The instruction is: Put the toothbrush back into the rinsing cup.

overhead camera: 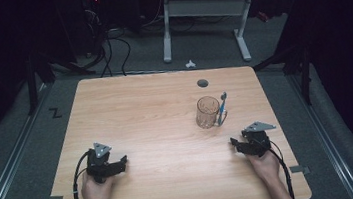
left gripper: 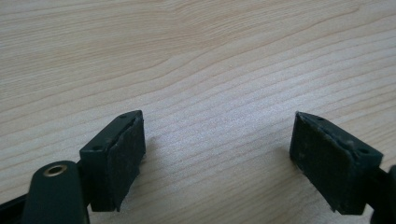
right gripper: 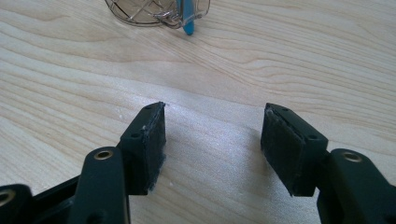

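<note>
A clear glass mug (overhead camera: 207, 112) stands right of the middle of the wooden table (overhead camera: 160, 146). A blue-handled toothbrush (overhead camera: 222, 105) leans against its handle side. My left gripper (overhead camera: 122, 163) rests on the table at the near left, jaws open over bare wood (left gripper: 217, 140). My right gripper (overhead camera: 234, 144) rests at the near right, just in front of the mug, open with nothing between its pads (right gripper: 212, 135). In the right gripper view the mug's base (right gripper: 140, 11) and the blue toothbrush's lower end (right gripper: 188, 22) sit at the top edge, well beyond the jaws.
A round dark hole (overhead camera: 202, 83) lies in the tabletop behind the mug. A white desk frame (overhead camera: 202, 13) and cables (overhead camera: 108, 52) stand on the floor beyond the far edge. A small white object (overhead camera: 190, 63) lies on the floor there.
</note>
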{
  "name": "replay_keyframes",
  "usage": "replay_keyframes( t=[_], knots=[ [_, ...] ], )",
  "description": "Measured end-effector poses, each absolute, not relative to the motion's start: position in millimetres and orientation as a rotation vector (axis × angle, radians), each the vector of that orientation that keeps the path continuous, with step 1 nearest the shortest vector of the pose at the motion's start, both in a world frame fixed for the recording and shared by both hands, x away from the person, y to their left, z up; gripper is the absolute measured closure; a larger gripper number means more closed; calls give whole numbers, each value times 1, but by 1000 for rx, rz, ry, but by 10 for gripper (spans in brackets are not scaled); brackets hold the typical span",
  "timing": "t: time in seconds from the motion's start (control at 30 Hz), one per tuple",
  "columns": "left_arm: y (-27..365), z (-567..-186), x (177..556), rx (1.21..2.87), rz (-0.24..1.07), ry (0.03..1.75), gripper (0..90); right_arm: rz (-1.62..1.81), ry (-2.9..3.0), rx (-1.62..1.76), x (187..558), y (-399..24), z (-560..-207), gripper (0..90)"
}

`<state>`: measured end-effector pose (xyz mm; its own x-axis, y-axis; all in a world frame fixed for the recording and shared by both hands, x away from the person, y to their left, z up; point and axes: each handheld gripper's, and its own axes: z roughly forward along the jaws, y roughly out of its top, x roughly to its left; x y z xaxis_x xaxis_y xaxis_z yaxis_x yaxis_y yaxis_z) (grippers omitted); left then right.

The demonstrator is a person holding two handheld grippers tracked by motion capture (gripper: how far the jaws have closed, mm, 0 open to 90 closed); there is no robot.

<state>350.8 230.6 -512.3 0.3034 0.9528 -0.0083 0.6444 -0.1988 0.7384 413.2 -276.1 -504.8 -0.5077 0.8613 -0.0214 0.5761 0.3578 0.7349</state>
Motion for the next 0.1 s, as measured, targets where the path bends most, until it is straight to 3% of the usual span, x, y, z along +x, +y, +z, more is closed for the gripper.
replay_keyframes(
  t=[0.1],
  knots=[
    [231,-512,351,1931,615,1417,188,956,2220,1255,413,-276,-505,401]
  ],
)
